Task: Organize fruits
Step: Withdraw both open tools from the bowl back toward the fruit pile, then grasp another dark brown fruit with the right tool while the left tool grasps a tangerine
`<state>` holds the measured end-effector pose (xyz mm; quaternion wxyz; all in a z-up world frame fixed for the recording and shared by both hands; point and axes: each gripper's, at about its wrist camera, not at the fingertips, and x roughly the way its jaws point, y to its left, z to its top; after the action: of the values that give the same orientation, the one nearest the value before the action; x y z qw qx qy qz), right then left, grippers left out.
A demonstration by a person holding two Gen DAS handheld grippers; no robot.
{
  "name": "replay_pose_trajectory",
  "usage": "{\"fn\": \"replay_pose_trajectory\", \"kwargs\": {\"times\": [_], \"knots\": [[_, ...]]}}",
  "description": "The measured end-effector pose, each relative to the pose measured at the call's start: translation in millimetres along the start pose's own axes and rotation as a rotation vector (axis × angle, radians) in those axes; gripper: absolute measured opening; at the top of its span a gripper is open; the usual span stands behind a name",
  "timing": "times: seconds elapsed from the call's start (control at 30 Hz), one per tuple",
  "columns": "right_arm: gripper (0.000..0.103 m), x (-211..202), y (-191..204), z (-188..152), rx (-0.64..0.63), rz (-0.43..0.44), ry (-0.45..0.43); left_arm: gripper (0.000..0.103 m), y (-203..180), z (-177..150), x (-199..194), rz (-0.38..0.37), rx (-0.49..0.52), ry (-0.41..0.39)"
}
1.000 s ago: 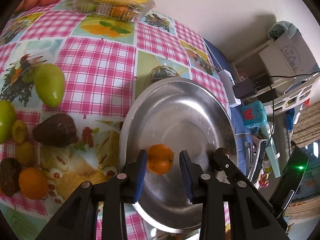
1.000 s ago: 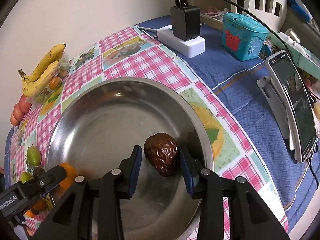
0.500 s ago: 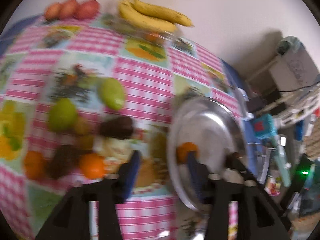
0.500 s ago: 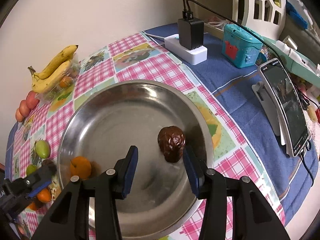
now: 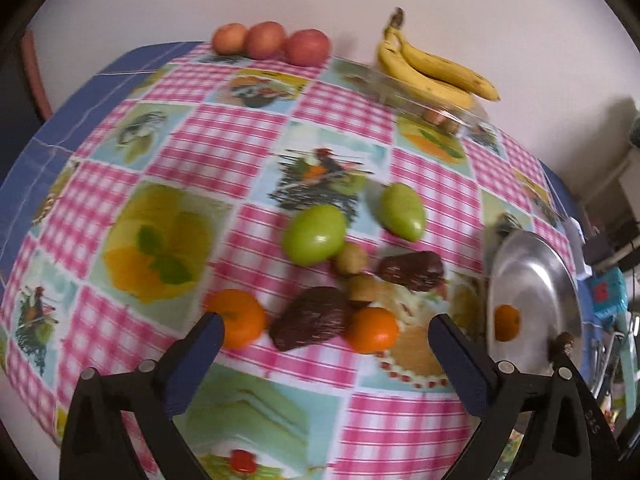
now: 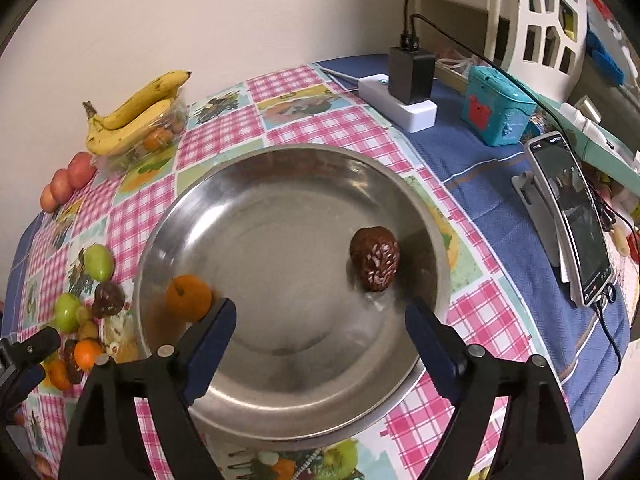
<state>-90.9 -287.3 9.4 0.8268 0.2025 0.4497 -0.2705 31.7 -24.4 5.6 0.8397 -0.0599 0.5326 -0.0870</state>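
A steel bowl (image 6: 280,168) holds an orange (image 6: 188,297) at its left and a dark brown scaly fruit (image 6: 375,258) at its right. My right gripper (image 6: 320,322) hangs over the bowl's near side, its jaws opening, nothing between them. In the left wrist view the bowl (image 5: 552,280) lies at the far right. My left gripper (image 5: 324,340) hovers over a loose pile of fruit, its jaws opening wide: two oranges (image 5: 239,323) (image 5: 372,330), two brown fruits (image 5: 310,318) (image 5: 412,270), two green fruits (image 5: 314,234) (image 5: 402,211) and small yellowish ones (image 5: 351,258). The pads touch none.
Bananas (image 5: 432,72) lie on a clear plastic box at the back by the wall, with three red apples (image 5: 272,42) to their left. Right of the bowl stand a power strip with charger (image 6: 404,92), a teal box (image 6: 496,106) and a phone on a stand (image 6: 568,220).
Both grippers let go of their fruit and opened. The left one swung left from the bowl to the fruit pile. The right one drew back a little from the brown fruit.
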Motion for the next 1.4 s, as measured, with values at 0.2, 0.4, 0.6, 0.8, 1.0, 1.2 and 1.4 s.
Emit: {"fn": "replay_pose_trajectory", "kwargs": {"times": [0.2,0.4,0.6,0.8,1.0,1.2,1.4], "knots": [[0.094,-10.3,14.4,-3.8,-0.042,0.018,-0.038,0.103,18.8,3.1,-4.5,0.051,-0.017,-0.053],[0.094,-15.4,33.4,-2.6,-0.071,0.025,-0.048,0.103,41.7,11.4,-16.0,0.054,-0.05,-0.154],[0.094,-16.8,71.1,1.6,-0.155,0.068,-0.044,0.103,73.9,25.2,-19.5,0.046,-0.157,-0.158],[0.094,-16.7,111.7,8.0,-0.205,0.136,-0.055,0.103,102.2,33.5,-21.9,0.027,-0.241,-0.188],[0.094,-5.4,148.5,13.7,-0.24,0.183,-0.034,0.103,109.4,40.2,-13.2,-0.014,-0.238,-0.129],[0.074,11.8,175.4,15.6,-0.27,0.238,0.009,0.102,106.1,37.8,1.5,-0.053,-0.256,-0.053],[0.058,34.4,188.4,8.8,-0.287,0.249,0.066,0.078,100.7,32.3,16.7,-0.122,-0.268,0.029]]}}
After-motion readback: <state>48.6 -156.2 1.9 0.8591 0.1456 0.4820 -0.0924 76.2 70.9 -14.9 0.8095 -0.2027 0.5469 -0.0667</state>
